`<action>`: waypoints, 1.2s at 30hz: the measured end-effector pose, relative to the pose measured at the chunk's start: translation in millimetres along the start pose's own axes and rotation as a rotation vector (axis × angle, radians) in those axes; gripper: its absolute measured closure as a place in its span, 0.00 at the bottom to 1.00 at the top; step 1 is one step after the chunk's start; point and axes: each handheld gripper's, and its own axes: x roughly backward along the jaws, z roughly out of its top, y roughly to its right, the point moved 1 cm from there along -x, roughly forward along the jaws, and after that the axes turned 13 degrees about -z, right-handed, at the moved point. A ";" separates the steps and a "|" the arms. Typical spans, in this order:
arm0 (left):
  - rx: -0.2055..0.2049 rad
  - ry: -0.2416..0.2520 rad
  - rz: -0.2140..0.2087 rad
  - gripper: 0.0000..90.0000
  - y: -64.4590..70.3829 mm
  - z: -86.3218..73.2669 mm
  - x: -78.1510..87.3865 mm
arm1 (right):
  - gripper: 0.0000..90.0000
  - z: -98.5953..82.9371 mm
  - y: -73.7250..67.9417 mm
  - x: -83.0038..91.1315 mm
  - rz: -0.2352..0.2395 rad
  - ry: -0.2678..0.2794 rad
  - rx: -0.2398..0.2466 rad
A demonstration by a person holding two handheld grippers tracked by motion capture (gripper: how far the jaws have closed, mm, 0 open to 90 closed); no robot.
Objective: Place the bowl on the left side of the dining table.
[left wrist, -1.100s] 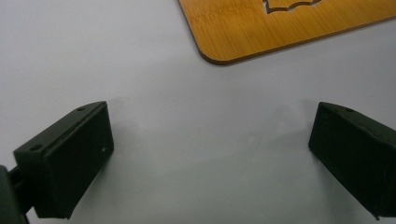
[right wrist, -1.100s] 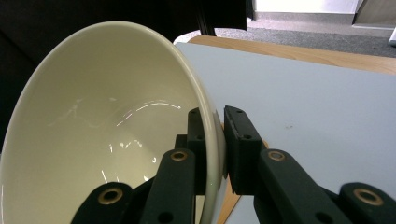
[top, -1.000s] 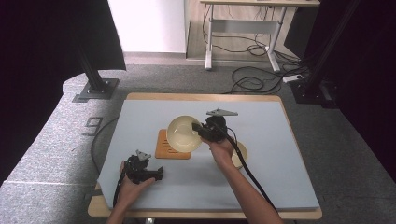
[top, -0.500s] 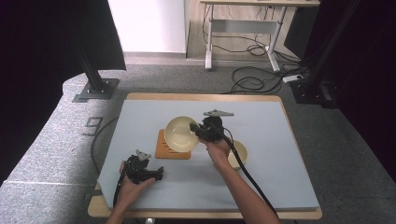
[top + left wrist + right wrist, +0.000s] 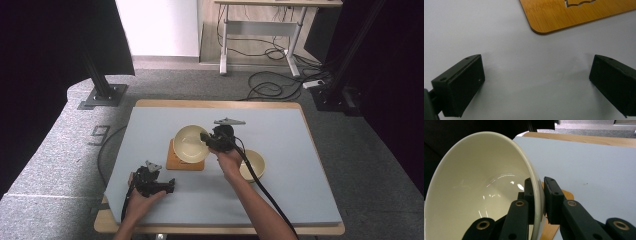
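Observation:
A cream bowl hangs tilted over the wooden board, with my right gripper shut on its rim. In the right gripper view the jaws pinch the wall of the cream bowl, one jaw inside and one outside, and a corner of the wooden board shows behind them. A second cream bowl sits on the table right of the hand. My left gripper rests on the table near the front left, open, with bare table between its jaws. The wooden board lies just beyond it.
The grey-blue table top has wooden edges. A black cable trails from the right gripper toward the front edge. Beyond the table are a stand's base plate on the carpet, floor cables and a desk frame.
The right gripper has carried the bowl leftward and lowered it over the wooden board. The left gripper has stayed where it was.

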 end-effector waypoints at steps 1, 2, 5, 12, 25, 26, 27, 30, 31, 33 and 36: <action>0.000 0.002 0.000 0.00 0.0 0.0 -0.1 | 0.90 -0.4 -0.5 -0.8 -0.001 -0.001 0.002; 0.000 0.000 0.000 0.00 0.0 0.0 0.0 | 0.90 -0.8 -0.9 -2.0 0.001 -0.002 0.002; 0.000 0.000 0.000 0.00 0.0 0.0 0.0 | 0.90 -1.9 -2.2 -4.3 -0.001 -0.007 0.002; 0.000 0.001 0.001 0.00 0.0 -0.1 -0.1 | 0.90 -3.4 -2.3 -10.9 -0.009 -0.019 0.003; 0.000 -0.001 -0.001 0.00 0.2 -0.1 0.1 | 0.90 -7.7 -8.1 -23.7 -0.031 -0.036 0.027; 0.000 -0.001 -0.001 0.00 0.2 -0.1 0.1 | 0.90 -8.1 -8.4 -24.9 -0.033 -0.036 0.028; 0.000 -0.001 -0.001 0.00 0.1 -0.1 0.1 | 0.90 -8.5 -8.7 -25.7 -0.036 -0.038 0.027; -0.001 -0.001 -0.001 0.00 0.0 -0.1 0.1 | 0.90 -9.7 -9.5 -28.0 -0.030 -0.044 0.029; 0.000 -0.001 -0.002 0.00 0.1 -0.1 0.1 | 0.90 -10.2 -9.8 -28.8 -0.030 -0.043 0.031; 0.001 -0.001 -0.003 0.00 0.2 -0.1 0.1 | 0.90 -10.8 -10.9 -30.1 -0.036 -0.048 0.037; 0.001 -0.002 -0.003 0.00 0.1 -0.1 0.2 | 0.90 -10.8 -12.2 -31.6 -0.039 -0.055 0.055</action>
